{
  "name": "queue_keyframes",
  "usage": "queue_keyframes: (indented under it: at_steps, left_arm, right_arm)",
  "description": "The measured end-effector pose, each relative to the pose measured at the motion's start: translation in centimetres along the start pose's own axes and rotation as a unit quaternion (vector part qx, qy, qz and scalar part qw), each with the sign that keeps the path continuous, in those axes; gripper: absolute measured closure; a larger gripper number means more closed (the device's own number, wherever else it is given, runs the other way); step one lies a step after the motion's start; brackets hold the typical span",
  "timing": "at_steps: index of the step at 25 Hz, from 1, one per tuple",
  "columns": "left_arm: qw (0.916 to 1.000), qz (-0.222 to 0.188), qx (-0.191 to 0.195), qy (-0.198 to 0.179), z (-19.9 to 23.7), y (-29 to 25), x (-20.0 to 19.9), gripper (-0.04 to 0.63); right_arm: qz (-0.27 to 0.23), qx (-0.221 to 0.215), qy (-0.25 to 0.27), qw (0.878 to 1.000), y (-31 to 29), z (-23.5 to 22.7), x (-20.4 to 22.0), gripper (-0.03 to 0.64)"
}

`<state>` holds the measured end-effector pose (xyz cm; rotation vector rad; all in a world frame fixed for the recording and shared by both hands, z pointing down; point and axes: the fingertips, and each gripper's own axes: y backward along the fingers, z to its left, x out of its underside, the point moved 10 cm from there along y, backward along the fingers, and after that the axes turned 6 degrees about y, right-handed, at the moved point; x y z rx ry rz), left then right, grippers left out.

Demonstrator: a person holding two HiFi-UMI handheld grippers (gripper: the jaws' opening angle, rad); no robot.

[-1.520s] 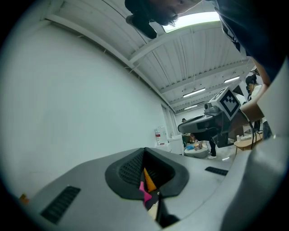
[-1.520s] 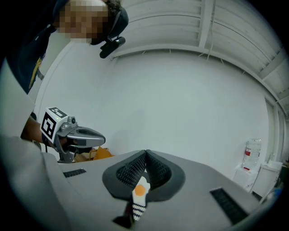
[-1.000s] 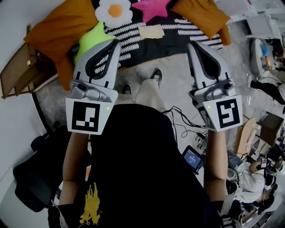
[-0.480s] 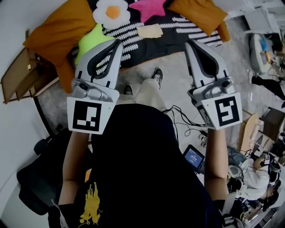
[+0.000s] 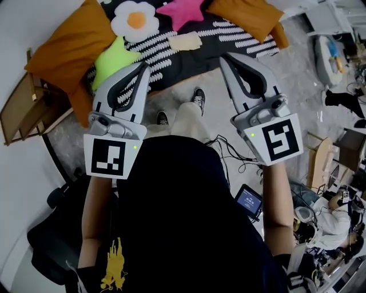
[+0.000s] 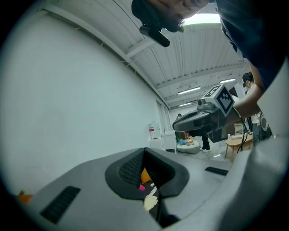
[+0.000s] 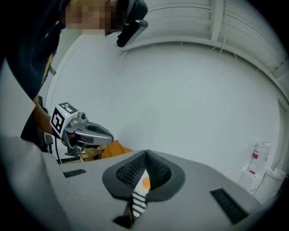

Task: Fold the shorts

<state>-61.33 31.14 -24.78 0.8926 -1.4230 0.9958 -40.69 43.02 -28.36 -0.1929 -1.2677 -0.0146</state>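
Both grippers are held up in front of the person's chest, well short of the blanket. The left gripper (image 5: 143,67) is clenched w/ nothing in it; the right gripper (image 5: 224,58) is the same, pads pressed together, empty. The shorts (image 5: 185,41), prob. the small pale cloth, lie on the striped blanket (image 5: 171,66), just below the star cushion (image 5: 182,11), btw the flower cushion (image 5: 135,20) and the orange pillow (image 5: 249,16). They look like a compact flat rectangle but are too small to tell if folded or just laid flat, so the scene fits shorts waiting for a fold or shorts w/ the fold already in. Risks: if they're folded, any grab would undo it. If a grab is due, the cloth is thin on a soft blanket, so the jaws could pinch blanket along w/ it, or only the top layer, and the fold goes crooked. Cushions crowd close, esp. the star, easy to knock. Cables (image 5: 229,150) on the floor by the shoes (image 5: 199,98) could trip or snag on a step fwd. Views: only the head view gives shorts, blanket and both grippers at once. The gripper views point level at wall and ceiling, w/ just a cream sliver, maybe the shorts, thru the left one's gap. They alone show the pads meeting up close, and each shows the other gripper side-on.
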Motion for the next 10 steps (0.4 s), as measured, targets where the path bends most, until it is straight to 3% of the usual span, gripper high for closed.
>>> queue_keyframes:
  at_steps: [10]
  left_arm:
    - [0.9999, 0.001, 0.010, -0.004, 1.1, -0.3, 0.2, 0.581]
  right_arm:
    - [0.001, -0.005, -0.001, 1.000, -1.7, 0.7, -0.3, 0.601]
